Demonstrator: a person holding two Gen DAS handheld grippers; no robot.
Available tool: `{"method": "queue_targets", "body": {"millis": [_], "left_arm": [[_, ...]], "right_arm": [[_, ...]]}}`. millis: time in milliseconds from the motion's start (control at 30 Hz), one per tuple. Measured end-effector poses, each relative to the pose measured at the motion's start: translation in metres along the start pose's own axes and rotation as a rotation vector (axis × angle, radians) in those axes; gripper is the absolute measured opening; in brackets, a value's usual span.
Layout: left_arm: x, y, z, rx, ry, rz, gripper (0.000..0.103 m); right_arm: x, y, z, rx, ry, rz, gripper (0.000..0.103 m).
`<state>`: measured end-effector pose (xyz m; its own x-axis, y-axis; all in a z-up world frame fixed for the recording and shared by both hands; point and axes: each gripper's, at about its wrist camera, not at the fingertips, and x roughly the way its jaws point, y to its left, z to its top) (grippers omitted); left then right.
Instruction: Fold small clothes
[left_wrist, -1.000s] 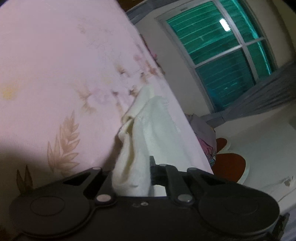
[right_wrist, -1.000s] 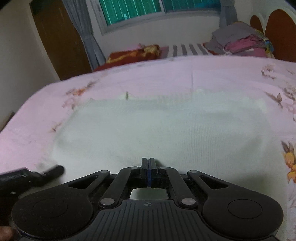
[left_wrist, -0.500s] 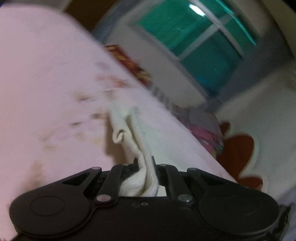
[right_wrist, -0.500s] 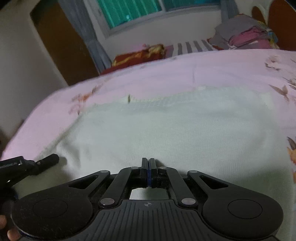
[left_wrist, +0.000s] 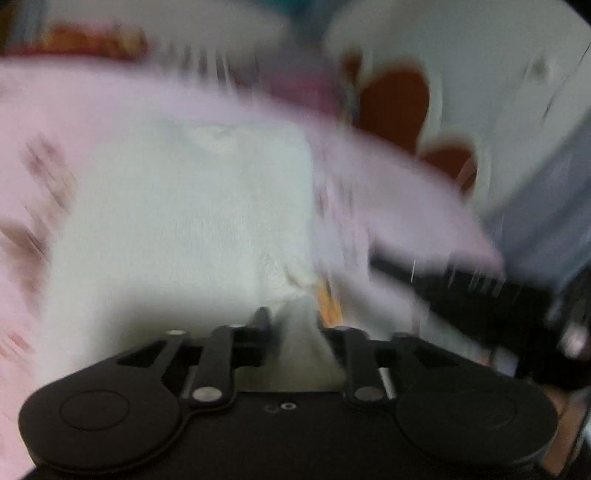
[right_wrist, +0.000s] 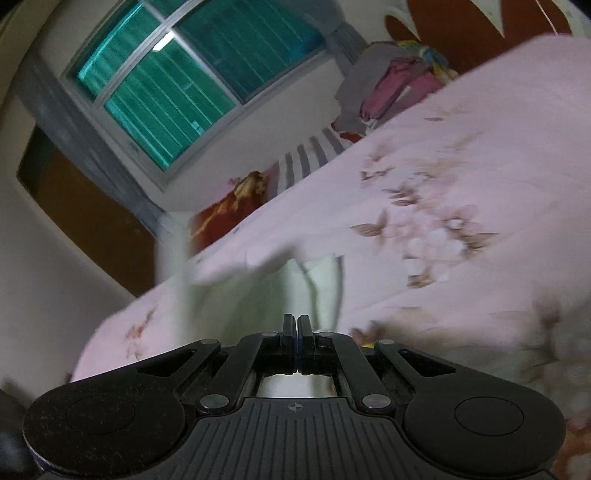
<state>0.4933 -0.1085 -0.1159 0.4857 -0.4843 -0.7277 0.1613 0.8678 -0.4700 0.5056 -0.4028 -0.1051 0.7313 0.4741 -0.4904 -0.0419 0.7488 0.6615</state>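
A small white knit garment (left_wrist: 192, 221) lies folded over on the pink flowered bed sheet (left_wrist: 44, 122); the left wrist view is heavily blurred. My left gripper (left_wrist: 295, 325) sits at the garment's near edge, its jaws opening, with a bunched corner of the cloth still standing loosely between them. In the right wrist view my right gripper (right_wrist: 297, 326) is shut, and a pale fold of the white garment (right_wrist: 321, 288) runs up from its fingertips, pinched there. The right gripper's dark body (left_wrist: 491, 295) shows at the right of the left wrist view.
The pink sheet (right_wrist: 461, 177) covers the bed. A pile of grey and magenta clothes (right_wrist: 388, 85) and a red pillow (right_wrist: 229, 218) lie at the far side. A white and brown headboard (left_wrist: 399, 99) and a window (right_wrist: 184, 81) stand beyond.
Both grippers swept sideways and rolled, carrying the white garment's edge over so it now lies folded. The left jaws, pinched tight on the cloth before, have spread. The right stays shut.
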Motion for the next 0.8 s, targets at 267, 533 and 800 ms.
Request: {"method": "queue_targets", "body": {"millis": [267, 533, 800], "left_arm": [[-0.074, 0.042, 0.012, -0.017, -0.237, 0.095, 0.026], [-0.066, 0.102, 0.039, -0.061, -0.217, 0.185, 0.026], [-0.039, 0.121, 0.067, -0.037, -0.213, 0.111, 0.025]], "right_arm": [[-0.013, -0.004, 0.010, -0.032, 0.000, 0.063, 0.065], [0.031, 0.007, -0.004, -0.043, 0.115, 0.037, 0.044], [0.080, 0.010, 0.012, -0.075, 0.112, -0.028, 0.044]]}}
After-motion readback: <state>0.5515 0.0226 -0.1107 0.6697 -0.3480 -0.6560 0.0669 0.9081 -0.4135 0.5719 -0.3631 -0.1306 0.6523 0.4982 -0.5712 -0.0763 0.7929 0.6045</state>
